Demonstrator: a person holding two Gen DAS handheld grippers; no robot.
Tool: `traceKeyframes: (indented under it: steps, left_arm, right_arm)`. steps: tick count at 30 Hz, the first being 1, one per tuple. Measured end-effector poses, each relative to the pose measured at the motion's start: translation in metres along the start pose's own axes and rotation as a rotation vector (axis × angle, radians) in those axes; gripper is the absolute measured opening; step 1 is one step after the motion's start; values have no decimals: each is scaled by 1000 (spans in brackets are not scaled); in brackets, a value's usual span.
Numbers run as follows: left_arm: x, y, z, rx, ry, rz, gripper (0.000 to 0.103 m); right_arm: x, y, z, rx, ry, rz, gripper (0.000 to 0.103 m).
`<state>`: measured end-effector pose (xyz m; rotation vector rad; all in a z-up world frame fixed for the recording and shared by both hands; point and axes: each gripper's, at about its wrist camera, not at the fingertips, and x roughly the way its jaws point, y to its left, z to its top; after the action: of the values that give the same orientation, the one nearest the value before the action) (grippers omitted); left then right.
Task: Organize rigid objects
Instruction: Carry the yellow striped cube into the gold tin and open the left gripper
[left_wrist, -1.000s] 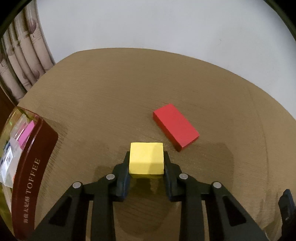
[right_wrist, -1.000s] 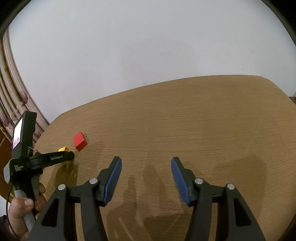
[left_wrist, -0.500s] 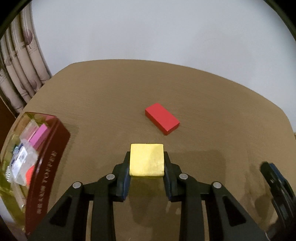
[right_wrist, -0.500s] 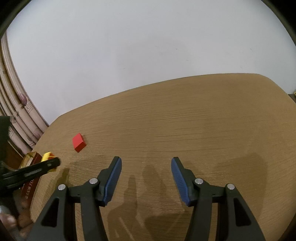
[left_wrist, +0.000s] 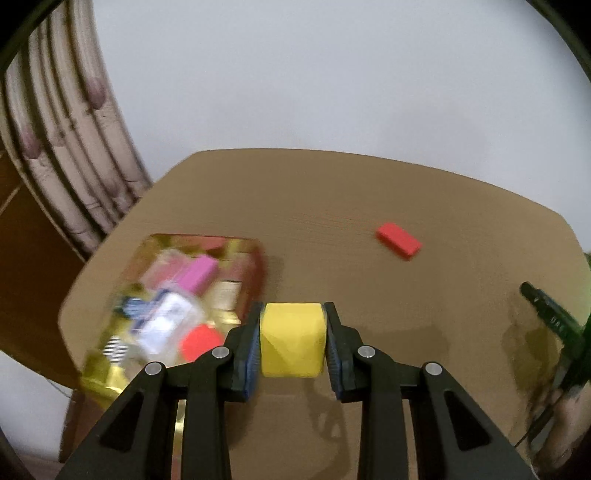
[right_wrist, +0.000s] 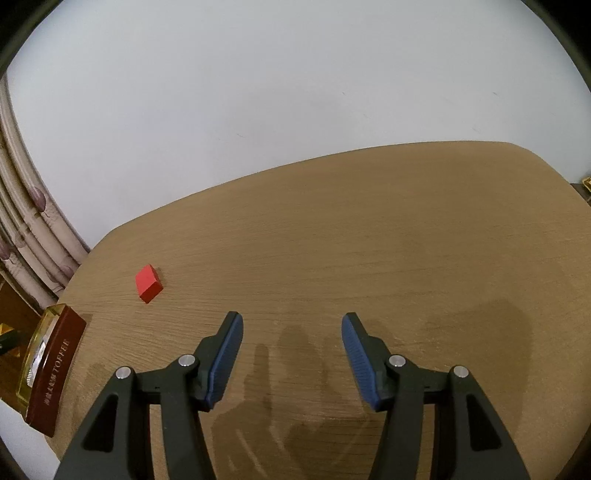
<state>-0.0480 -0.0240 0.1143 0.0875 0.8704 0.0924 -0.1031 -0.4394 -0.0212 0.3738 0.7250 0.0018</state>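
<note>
My left gripper (left_wrist: 292, 321) is shut on a yellow block (left_wrist: 291, 339) and holds it above the table, just right of a dark red toffee tin (left_wrist: 255, 266) that holds several small items. A red block (left_wrist: 398, 239) lies on the table at the far right; it also shows in the right wrist view (right_wrist: 148, 283). My right gripper (right_wrist: 291, 321) is open and empty above the bare wooden table (right_wrist: 369, 240). The tin (right_wrist: 51, 373) stands at the left edge of that view.
A curtain (left_wrist: 62, 147) hangs behind the table's left corner, in front of a white wall. The other gripper (left_wrist: 554, 325) and the hand that holds it show at the right edge of the left wrist view.
My left gripper has lifted the yellow block and swung left toward the tin, so the red block now lies farther off. The left gripper has left the right wrist view. My right gripper stays still.
</note>
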Motion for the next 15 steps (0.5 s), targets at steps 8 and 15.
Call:
traceKeyframes:
  steps: [8,15]
  left_arm:
    - [17,92,-17,-35,66,24,26]
    - [50,155,-27,-121,133,28,26]
  right_arm:
    - [19,14,2,-14,40,-42,57]
    - [37,32,2,-26,63,-76,57]
